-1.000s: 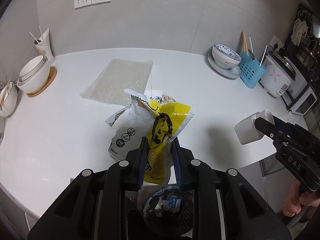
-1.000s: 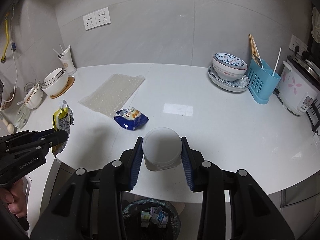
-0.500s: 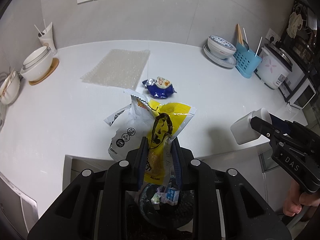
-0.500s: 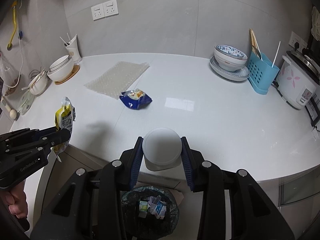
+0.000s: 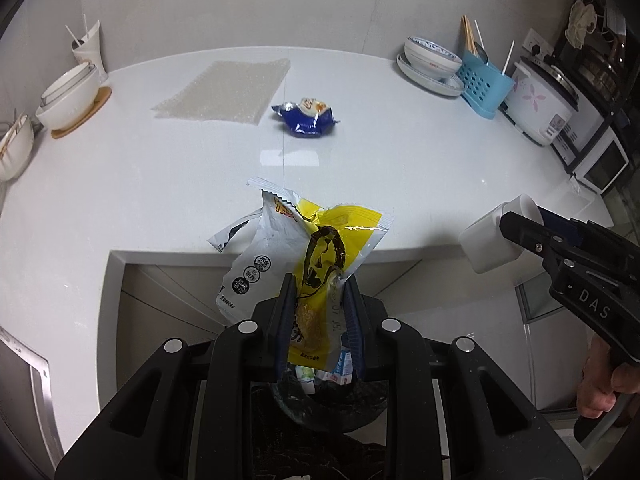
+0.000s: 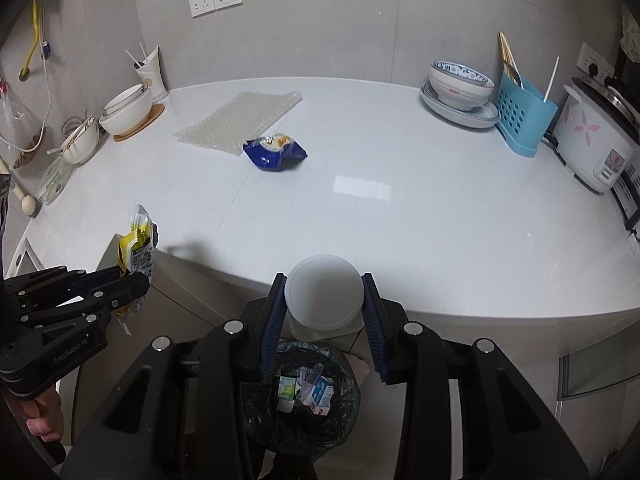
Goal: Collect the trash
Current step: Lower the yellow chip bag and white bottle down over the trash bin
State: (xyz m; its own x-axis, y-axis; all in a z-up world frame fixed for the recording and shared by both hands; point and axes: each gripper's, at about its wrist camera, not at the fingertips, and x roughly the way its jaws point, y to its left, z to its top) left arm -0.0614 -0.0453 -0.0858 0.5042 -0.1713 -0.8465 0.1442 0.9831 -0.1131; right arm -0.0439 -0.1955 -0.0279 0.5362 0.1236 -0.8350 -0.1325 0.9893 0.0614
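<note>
A: Grippers, both loaded. Left gripper [image 5: 318,304] is clamping a yellow snack wrapper [image 5: 316,248] between its blue pads, wrapper sticking up crumpled, silver back panel flaring toward 9 o'clock.

B: And the other one?

A: Right gripper [image 6: 324,312] is squeezing a white cup [image 6: 323,300], pads pressing on both sides of it, bottom facing the camera. In the left view that cup [image 5: 490,240] is showing at 3 o'clock, tilted, mouth pointing away from the tool.

B: Where's the bin?

A: Black-lined trash bin [image 6: 260,404] is sitting on the floor below the counter edge, right under the cup in the right view. Small cartons [image 6: 316,392] are lying inside. In the left view only a bit of the bin [image 5: 320,408] is peeking out beneath the wrapper, at 6 o'clock.

B: Anything left on the counter?

A: Blue snack bag [image 6: 275,151] is lying crumpled on the white countertop [image 6: 440,200], at 12 o'clock from the cup, just beside a bubble wrap sheet [image 6: 240,120] at 11. Both well apart from the grippers.

B: Hands?

A: Fingers [image 5: 600,384] are gripping the right handle at 4 o'clock in the left view. Fingers [image 6: 40,420] on the left handle are showing at 8 o'clock in the right view.
</note>
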